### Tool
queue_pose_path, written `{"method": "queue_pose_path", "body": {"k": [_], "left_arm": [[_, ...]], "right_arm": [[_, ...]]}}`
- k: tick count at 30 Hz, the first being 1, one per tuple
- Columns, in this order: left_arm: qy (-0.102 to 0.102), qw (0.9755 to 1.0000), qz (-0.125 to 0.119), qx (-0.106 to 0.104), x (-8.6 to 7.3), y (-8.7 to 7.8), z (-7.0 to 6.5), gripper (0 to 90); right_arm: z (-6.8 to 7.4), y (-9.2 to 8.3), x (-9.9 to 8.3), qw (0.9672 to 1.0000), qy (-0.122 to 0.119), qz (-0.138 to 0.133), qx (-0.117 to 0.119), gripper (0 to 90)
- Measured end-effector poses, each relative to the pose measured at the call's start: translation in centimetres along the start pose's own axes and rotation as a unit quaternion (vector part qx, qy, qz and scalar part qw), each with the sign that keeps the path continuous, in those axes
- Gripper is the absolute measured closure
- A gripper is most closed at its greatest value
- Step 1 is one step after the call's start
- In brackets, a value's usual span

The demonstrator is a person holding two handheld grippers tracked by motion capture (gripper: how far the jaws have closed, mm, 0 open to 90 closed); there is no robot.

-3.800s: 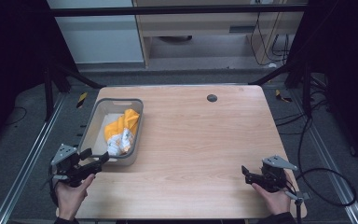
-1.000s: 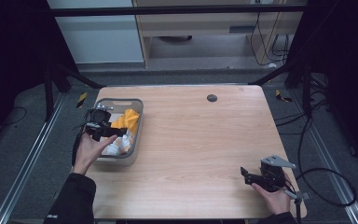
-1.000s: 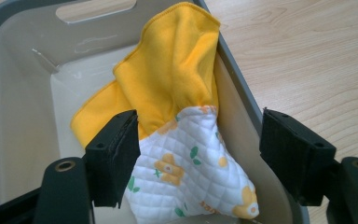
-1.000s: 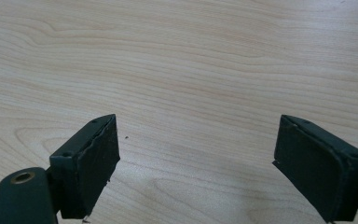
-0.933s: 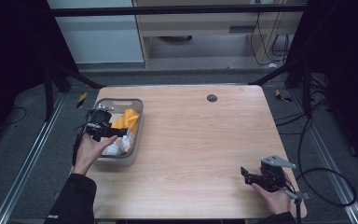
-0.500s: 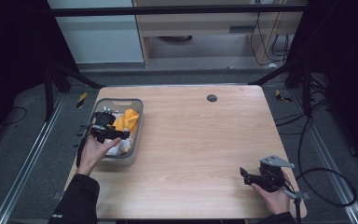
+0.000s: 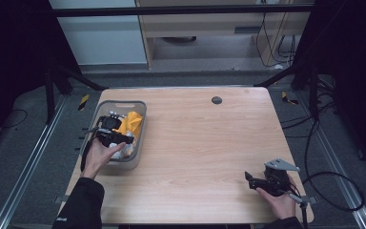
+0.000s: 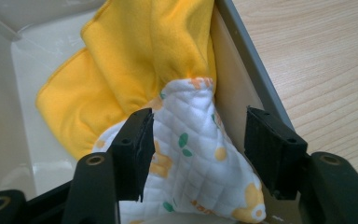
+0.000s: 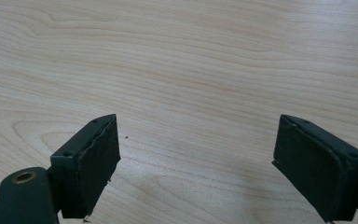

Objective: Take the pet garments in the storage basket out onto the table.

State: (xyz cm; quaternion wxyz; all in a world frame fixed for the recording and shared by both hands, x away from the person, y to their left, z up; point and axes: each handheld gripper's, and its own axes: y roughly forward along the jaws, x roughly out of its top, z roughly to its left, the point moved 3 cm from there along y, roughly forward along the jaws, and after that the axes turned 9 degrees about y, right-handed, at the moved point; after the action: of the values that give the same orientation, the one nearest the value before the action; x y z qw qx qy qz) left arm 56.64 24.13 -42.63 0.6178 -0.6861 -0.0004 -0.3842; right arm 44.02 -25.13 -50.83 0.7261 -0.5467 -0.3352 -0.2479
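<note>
Two cloths lay in the grey bin (image 7: 104,106) at the left of the high frame: a yellow cloth (image 8: 135,51) and a white quilted cloth (image 8: 191,154) beneath it. My left gripper (image 8: 196,154) had been closing its fingers, the quilted cloth between them, touching one finger, not yet pinched. My right gripper (image 9: 196,158) held its fingers wide apart over bare desk (image 7: 209,143), lower right.

A white quilted cloth (image 8: 191,154) printed with small yellow and green shapes lies crumpled in a grey bin (image 7: 140,125), against its right wall. A bright yellow cloth (image 8: 135,60) is bunched just behind it, touching.
</note>
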Motion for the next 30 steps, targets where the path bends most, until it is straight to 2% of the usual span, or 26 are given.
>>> {"method": "queue_pose_path", "body": {"k": [14, 17, 30], "left_arm": [[-0.012, 0.9997, 0.02, -0.004, -0.1, 1.3, 0.0, 55.9], [-0.013, 0.9996, 0.026, 0.001, -0.2, 1.5, 0.0, 58.1], [-0.018, 0.9994, 0.031, 0.002, -0.5, 1.6, 0.5, 79.5]], "right_arm": [[0.1, 0.1, -0.1, 1.0, 0.0, 0.006, 0.003, 14.2], [0.1, 0.1, -0.1, 1.0, 0.0, 0.008, 0.004, 14.1], [0.1, 0.2, -0.1, 0.9999, 0.0, 0.01, 0.004, 14.1]]}}
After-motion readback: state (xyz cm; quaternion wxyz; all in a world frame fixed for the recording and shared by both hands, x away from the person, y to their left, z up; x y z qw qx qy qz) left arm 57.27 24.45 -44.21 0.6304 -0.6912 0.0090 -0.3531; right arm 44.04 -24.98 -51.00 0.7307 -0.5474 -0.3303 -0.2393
